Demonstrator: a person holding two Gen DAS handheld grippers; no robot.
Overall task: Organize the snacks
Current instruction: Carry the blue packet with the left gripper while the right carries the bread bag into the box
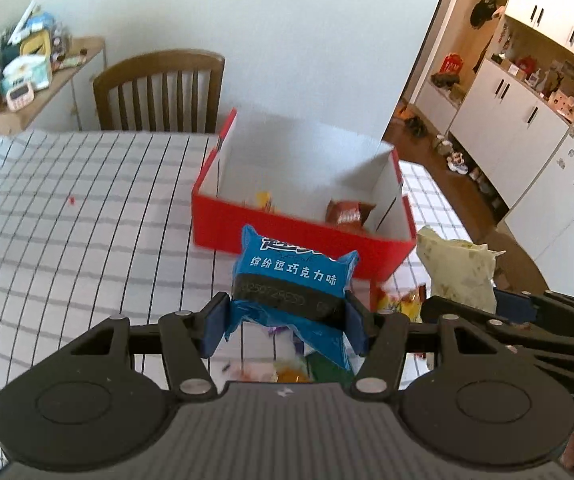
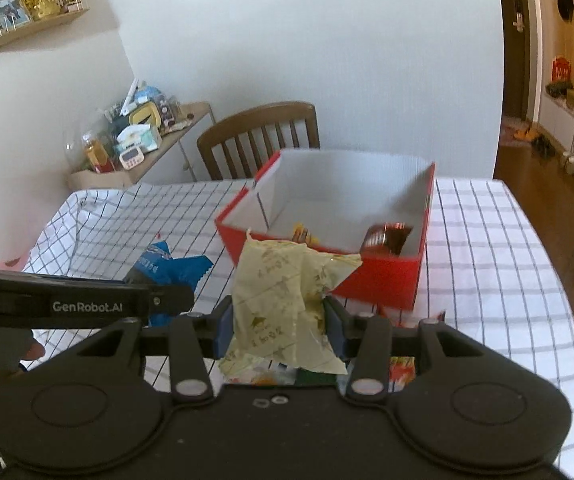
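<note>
We see the left tool (image 1: 287, 322) clamped on a blue packet (image 1: 293, 276), lifted above the checked surface (image 1: 67, 240) just short of the red box (image 1: 287, 236). The right tool (image 2: 278, 330) is clamped on a pale yellow packet (image 2: 283, 300), also raised before the box. Inside the box lie a brown packet (image 2: 387, 238) and a yellow one (image 2: 303, 234). More snacks (image 2: 401, 368) lie under the tools.
</note>
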